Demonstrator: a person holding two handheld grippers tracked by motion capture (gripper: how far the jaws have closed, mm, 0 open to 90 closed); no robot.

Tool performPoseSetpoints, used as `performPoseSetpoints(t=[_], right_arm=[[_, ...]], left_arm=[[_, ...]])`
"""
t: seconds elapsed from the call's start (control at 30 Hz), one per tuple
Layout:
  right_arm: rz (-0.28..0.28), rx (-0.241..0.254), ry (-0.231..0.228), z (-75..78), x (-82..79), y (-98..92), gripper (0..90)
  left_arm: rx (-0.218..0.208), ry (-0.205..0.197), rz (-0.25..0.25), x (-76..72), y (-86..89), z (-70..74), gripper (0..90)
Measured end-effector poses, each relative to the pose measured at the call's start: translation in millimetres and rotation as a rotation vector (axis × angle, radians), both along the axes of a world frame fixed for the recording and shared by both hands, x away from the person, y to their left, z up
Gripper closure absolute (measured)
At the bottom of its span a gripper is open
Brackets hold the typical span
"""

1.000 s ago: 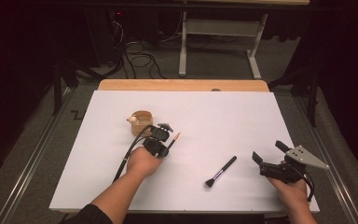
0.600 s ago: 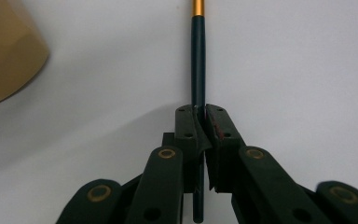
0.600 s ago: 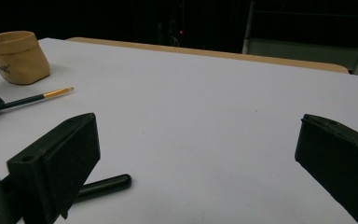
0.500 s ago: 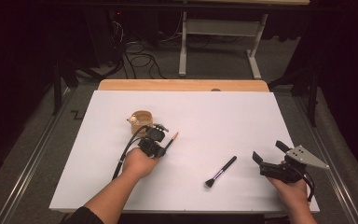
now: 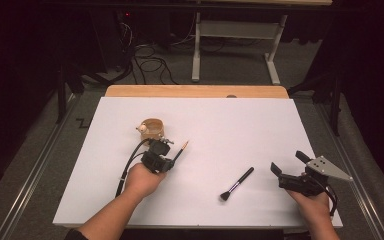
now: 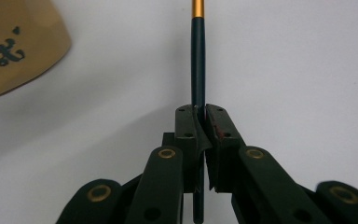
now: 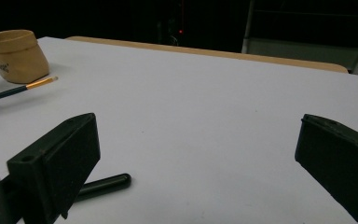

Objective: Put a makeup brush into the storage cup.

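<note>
A white table [image 5: 240,125] is carrying everything here. Toward its left edge a tan ceramic cup [image 5: 152,129] is standing upright. The left gripper [image 5: 166,148] is sitting just in front of that cup, its jaws clenched on a thin dark brush with a gold ferrule [image 5: 182,148]. In the left gripper view the handle [image 6: 198,70] is running straight out between the two pads, pinched low on its length, with most of it jutting forward past the tips and the cup [image 6: 14,44] lying off to one side.

The step in hand looks like dropping this brush into the cup. Doing it well probably means raising the tip above the rim, tilting the handle steeper, and loosening only once the end is inside the wall.

Near the front right corner the right gripper [image 5: 289,169] is resting with jaws spread wide and empty. A black makeup brush [image 5: 237,184] is lying between the two hands.
</note>
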State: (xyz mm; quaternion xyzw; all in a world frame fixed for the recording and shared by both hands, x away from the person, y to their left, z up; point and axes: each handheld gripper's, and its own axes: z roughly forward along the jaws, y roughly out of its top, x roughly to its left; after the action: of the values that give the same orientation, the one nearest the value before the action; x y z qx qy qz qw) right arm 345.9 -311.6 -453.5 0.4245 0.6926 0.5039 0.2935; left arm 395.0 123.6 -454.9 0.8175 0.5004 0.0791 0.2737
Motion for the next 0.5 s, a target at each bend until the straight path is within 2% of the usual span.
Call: performPoseSetpoints(t=[0.07,0.1,0.23,0.27,0.3,0.33,0.37,0.5], right_arm=[[0.0,-0.001,0.0,-0.1,0.0,0.0,0.7],[-0.002,-0.003,0.0,-0.2,0.0,0.0,0.7],[-0.004,-0.003,0.0,-0.3,0.0,0.2,0.7],[-0.004,-0.003,0.001,-0.3,0.0,0.2,0.7],[-0.004,-0.003,0.001,-0.3,0.0,0.2,0.7],[-0.006,0.001,0.002,-0.2,0.0,1.0,0.7],[-0.006,0.001,0.002,-0.2,0.0,1.0,0.7],[-0.003,-0.01,0.004,-0.6,0.5,3.2,0.7]], left_arm=[[-0.025,-0.013,0.011,-3.9,4.7,0.4,84.4],[-0.034,-0.037,0.022,-8.4,9.5,0.9,84.4],[-0.049,-0.065,0.041,-14.3,19.5,1.6,84.4],[-0.07,-0.073,0.048,-17.7,26.9,1.5,84.4],[-0.07,-0.073,0.048,-17.7,26.9,1.5,84.4],[-0.071,-0.092,0.05,-21.5,31.9,1.1,84.4],[-0.071,-0.092,0.05,-21.5,31.9,1.1,84.4],[-0.117,-0.11,0.06,-28.3,40.2,-1.1,84.4]])
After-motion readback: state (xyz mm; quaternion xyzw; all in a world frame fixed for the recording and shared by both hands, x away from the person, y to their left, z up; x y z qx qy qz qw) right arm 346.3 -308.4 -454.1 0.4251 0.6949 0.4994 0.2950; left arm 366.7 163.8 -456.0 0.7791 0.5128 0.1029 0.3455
